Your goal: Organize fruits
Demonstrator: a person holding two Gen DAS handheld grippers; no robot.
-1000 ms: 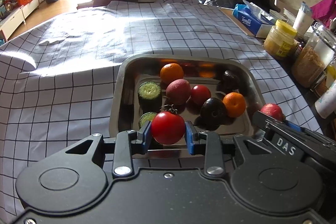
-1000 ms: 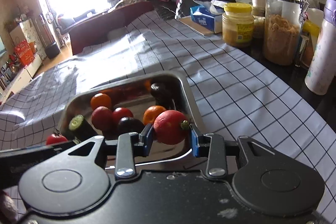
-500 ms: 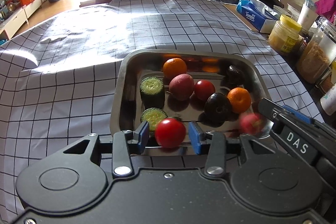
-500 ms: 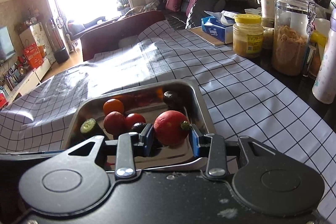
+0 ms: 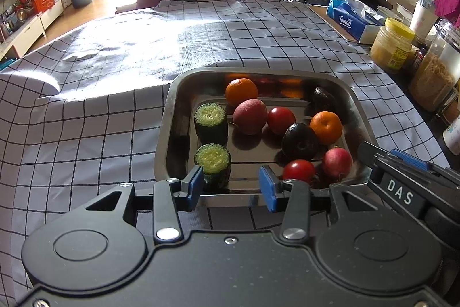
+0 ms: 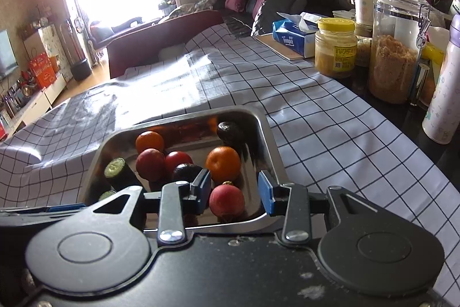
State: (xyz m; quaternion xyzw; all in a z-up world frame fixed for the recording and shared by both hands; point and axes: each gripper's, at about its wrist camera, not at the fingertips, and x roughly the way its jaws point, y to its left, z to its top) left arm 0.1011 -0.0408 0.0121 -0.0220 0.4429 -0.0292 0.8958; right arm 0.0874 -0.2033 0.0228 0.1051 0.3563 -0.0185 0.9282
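Both grippers stand open over the metal tray, and the fruit lies loose inside it.

Left wrist view: the left gripper (image 5: 231, 186), low in the frame, has just been opening; its blue pads are apart with nothing between them. A red tomato (image 5: 298, 170) rests on the floor of the metal tray (image 5: 165, 140) just right of the right pad, beside a pinkish-red fruit (image 5: 337, 161).
Right wrist view: the right gripper (image 6: 234, 193) has its jaws apart at the lower centre, and the pinkish-red fruit (image 6: 227, 200) sits in the tray (image 6: 271, 151) between the pads, clear of the right one.
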